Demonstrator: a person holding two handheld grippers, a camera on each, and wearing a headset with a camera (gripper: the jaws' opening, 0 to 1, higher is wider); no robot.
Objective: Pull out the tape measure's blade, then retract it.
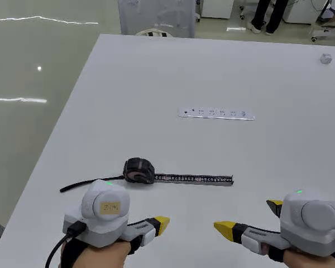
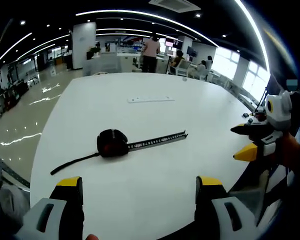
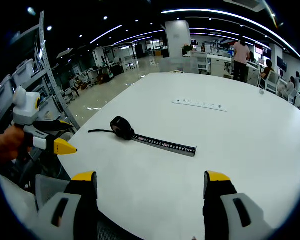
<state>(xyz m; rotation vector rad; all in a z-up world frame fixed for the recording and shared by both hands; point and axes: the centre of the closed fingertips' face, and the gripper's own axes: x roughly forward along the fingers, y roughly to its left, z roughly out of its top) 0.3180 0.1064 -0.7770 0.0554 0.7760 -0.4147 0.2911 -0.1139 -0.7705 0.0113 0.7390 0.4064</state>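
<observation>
A black tape measure (image 1: pixel 138 170) lies on the white table (image 1: pixel 212 78), with its blade (image 1: pixel 194 179) drawn out to the right and a black strap (image 1: pixel 84 183) trailing left. The tape measure (image 2: pixel 112 142) and its blade (image 2: pixel 157 141) lie ahead of the left gripper (image 2: pixel 140 186), whose jaws stand open and empty. From the right gripper (image 3: pixel 151 181), also open and empty, the tape measure (image 3: pixel 122 127) and blade (image 3: pixel 165 144) lie ahead. In the head view the left gripper (image 1: pixel 156 226) and right gripper (image 1: pixel 251 219) hover near the front edge, apart from the tape.
A white power strip (image 1: pixel 216 113) lies farther back on the table. A small crumpled object (image 1: pixel 325 58) sits at the far right. The table's left edge drops to a glossy floor (image 1: pixel 33 84). People stand beyond the far end.
</observation>
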